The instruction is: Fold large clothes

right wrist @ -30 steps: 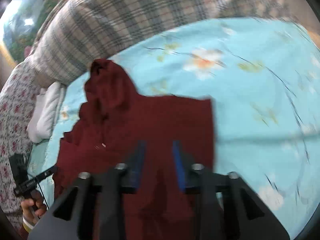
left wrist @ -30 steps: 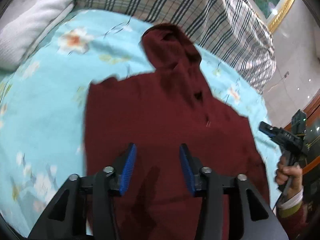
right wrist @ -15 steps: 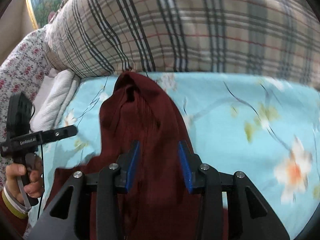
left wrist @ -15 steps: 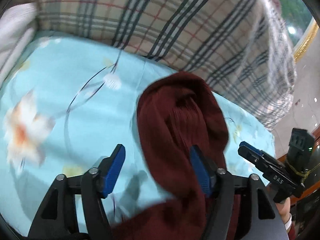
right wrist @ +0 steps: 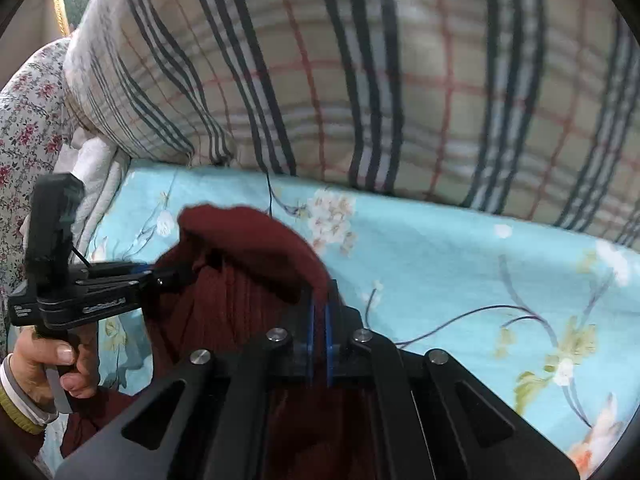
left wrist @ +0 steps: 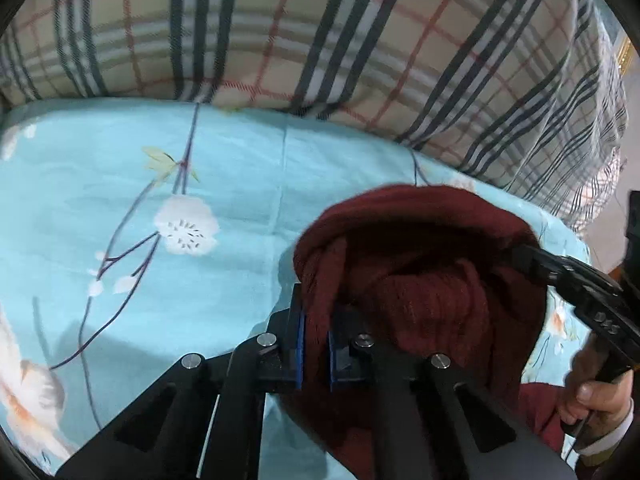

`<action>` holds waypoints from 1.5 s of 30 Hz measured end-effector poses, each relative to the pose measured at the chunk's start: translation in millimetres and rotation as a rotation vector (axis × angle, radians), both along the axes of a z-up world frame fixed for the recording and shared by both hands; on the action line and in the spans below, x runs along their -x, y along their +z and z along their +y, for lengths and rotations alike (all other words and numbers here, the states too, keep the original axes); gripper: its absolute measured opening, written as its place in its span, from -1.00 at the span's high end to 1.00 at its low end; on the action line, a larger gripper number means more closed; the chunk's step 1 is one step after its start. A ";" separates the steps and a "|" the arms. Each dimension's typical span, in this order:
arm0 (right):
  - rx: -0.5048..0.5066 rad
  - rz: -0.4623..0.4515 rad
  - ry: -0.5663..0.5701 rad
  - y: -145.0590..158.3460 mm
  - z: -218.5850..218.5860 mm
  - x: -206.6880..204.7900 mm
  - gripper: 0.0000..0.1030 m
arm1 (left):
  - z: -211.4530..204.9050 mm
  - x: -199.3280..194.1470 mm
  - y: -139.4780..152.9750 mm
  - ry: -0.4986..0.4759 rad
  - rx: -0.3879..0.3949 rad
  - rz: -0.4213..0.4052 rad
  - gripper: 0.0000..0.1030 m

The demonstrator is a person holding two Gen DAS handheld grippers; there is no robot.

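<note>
A dark red knitted hoodie lies on the light-blue flowered sheet, and its hood (left wrist: 420,264) (right wrist: 256,248) fills the near view. My left gripper (left wrist: 316,328) has its jaws closing tight on the hood's left rim, blue pads pressing the knit. My right gripper (right wrist: 320,316) is likewise closing on the hood's right rim, with red fabric pinched between its pads. Each gripper shows in the other's view: the right gripper (left wrist: 532,260) at the hood's right side, the left gripper (right wrist: 160,274) at its left side. The hoodie's body is mostly hidden under the grippers.
A big plaid quilt (left wrist: 320,40) (right wrist: 380,80) rises just beyond the hood. A white towel (right wrist: 96,168) and flowered cloth (right wrist: 28,112) lie far left. Bare flowered sheet (left wrist: 140,208) (right wrist: 480,280) spreads to either side. A person's hands (left wrist: 596,396) (right wrist: 52,356) hold the grips.
Both grippers travelled forward from over the hoodie's body to its hood, close to the plaid quilt. Both jaws went from open to shut on the hood's two rims.
</note>
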State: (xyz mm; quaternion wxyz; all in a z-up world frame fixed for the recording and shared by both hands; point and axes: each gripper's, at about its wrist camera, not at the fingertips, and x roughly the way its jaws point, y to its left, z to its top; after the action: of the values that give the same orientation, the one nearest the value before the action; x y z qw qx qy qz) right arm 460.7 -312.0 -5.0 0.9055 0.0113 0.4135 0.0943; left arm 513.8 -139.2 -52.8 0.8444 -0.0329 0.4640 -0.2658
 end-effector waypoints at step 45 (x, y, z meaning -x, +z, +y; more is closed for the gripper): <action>-0.762 0.258 -0.183 -57.8 5.9 357.9 -0.03 | 87.9 391.7 4.0 -0.288 0.239 -0.007 0.19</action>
State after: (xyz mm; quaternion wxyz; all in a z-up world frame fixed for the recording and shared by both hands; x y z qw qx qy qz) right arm 102.8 -306.1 -62.9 0.7820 0.3941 0.4564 0.1576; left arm 122.0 -51.3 -48.8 0.7892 -0.0652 0.4264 -0.4372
